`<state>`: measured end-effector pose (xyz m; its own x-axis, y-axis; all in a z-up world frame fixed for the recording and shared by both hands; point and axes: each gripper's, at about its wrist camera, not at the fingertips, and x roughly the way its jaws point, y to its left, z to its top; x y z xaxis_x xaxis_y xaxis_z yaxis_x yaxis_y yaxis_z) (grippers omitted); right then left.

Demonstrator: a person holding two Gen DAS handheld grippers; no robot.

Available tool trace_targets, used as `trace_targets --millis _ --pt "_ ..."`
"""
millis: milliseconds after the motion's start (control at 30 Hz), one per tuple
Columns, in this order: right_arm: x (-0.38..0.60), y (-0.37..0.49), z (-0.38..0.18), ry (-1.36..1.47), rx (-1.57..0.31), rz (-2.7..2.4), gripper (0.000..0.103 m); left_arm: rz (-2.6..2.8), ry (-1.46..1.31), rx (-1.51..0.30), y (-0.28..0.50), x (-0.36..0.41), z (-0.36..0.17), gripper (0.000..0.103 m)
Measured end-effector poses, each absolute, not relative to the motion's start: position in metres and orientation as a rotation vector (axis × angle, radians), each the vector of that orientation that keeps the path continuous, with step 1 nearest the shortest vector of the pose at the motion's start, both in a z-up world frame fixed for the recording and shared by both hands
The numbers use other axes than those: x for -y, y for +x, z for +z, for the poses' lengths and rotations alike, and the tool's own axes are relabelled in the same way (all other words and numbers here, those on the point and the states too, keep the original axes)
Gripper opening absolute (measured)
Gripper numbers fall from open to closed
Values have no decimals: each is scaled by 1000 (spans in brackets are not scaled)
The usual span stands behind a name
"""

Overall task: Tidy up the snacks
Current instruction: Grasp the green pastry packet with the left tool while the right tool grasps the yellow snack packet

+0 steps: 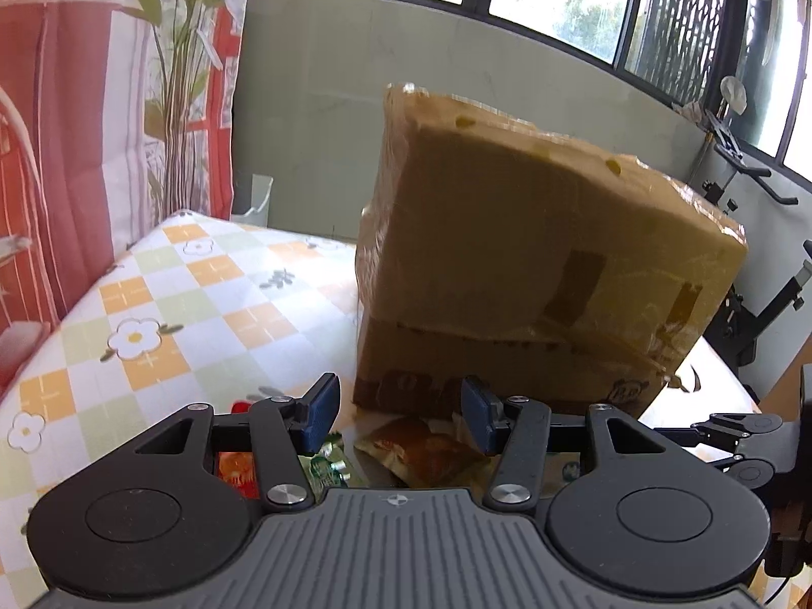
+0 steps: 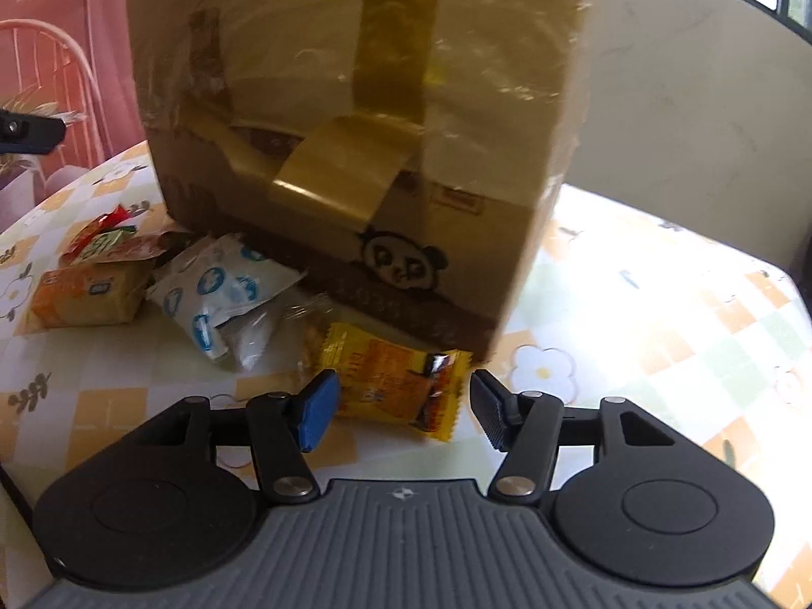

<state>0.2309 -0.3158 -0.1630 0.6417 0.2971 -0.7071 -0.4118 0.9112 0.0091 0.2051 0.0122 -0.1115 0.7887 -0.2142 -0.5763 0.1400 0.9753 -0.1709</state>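
While both grippers sit spread wide and empty, our right gripper (image 2: pixel 401 408) frames a yellow snack packet (image 2: pixel 393 385). Our left gripper (image 1: pixel 401 416) faces the taped cardboard box (image 1: pixel 533 264) on the checkered tablecloth (image 1: pixel 152 304).

No legible text; cardboard box (image 2: pixel 355 116) print blurred.

The table (image 2: pixel 634 304), covered by a checked floral cloth, is occupied by a cardboard box (image 2: pixel 355 127) and scattered snack packets (image 2: pixel 223 289).

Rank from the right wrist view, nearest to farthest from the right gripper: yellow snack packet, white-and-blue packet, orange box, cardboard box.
1. Yellow snack packet, between the open right gripper's fingers.
2. White-and-blue packet, ahead left.
3. Orange box, far left; cardboard box, behind. Too close to call.
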Motion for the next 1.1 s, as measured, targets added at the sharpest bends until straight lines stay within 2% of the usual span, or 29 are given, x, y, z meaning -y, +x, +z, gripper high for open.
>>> trace_targets --millis 200,400,600,633,667,733,1100 --pt "309 217 -159 -51 -863 512 60 -199 -128 -649 202 -11 -119 55" --pt "302 221 -146 -181 -783 500 60 -195 -133 -665 199 -8 -125 55" --pt "300 241 -159 -212 -807 486 60 -204 -123 -672 196 -2 -129 55" --pt "300 240 -161 -206 -810 487 57 -202 -118 -675 196 -2 -130 55" --pt "300 240 -163 -190 -811 489 47 -200 -116 -677 196 -2 -131 55" --pt "300 236 -164 -158 -811 491 37 -195 -117 -685 196 -4 -134 55" --pt "320 201 -174 -2 -731 377 34 -203 -131 -727 199 3 -145 55"
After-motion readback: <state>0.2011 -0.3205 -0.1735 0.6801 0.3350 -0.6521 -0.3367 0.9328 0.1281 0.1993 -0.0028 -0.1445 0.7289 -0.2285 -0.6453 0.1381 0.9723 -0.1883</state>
